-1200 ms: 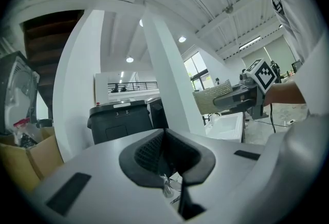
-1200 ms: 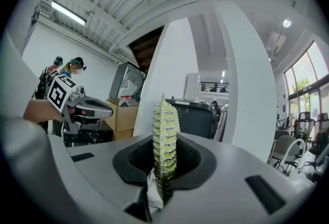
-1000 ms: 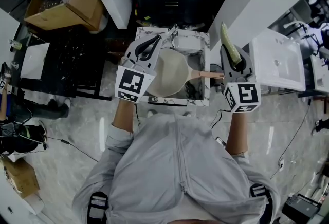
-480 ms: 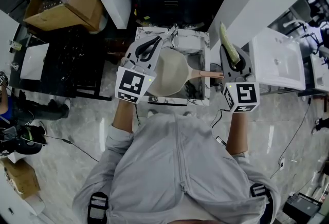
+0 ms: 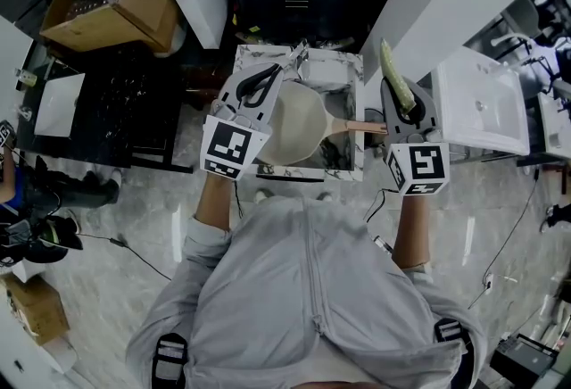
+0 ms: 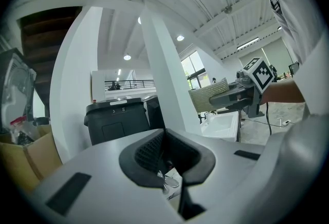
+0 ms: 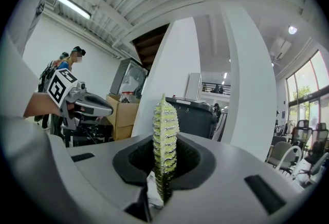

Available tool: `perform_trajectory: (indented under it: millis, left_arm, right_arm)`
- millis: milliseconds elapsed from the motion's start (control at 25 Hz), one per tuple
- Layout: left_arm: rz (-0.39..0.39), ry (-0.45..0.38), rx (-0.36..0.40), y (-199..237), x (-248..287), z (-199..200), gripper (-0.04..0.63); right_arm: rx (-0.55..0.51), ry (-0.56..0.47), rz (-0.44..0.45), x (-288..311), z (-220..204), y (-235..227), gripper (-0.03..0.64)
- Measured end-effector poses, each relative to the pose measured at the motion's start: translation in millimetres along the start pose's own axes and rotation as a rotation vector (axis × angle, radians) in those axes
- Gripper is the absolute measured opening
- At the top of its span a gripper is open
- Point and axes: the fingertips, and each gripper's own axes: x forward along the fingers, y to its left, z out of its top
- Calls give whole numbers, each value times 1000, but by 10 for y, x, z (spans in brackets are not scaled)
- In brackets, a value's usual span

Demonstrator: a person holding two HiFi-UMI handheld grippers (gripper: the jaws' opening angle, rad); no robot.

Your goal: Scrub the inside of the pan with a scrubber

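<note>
Holding the left gripper [image 6: 164, 136] at the 9 o'clock rim of the cream frying pan [image 5: 299, 124], jaws clenched together on nothing. Sitting on a marble-patterned surface [image 5: 343, 75], handle [image 5: 361, 128] out toward 3 o'clock. Clamping a green scrubber [image 7: 165, 133] in the right gripper [image 7: 163, 165], near the handle's end.

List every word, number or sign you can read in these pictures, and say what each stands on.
No text can be read for certain.
The left cube and right cube carry black-and-white square marker patterns only, no letters.
The bin has two small marks on its front, too blurred to read.
</note>
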Motion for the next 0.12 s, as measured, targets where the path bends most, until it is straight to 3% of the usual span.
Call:
perform_trajectory:
  millis: [120]
  left_arm:
    - [-6,-1,-2,-33,-8,10,25]
  right_arm:
    - [3,-3,3,-14,2,15,83]
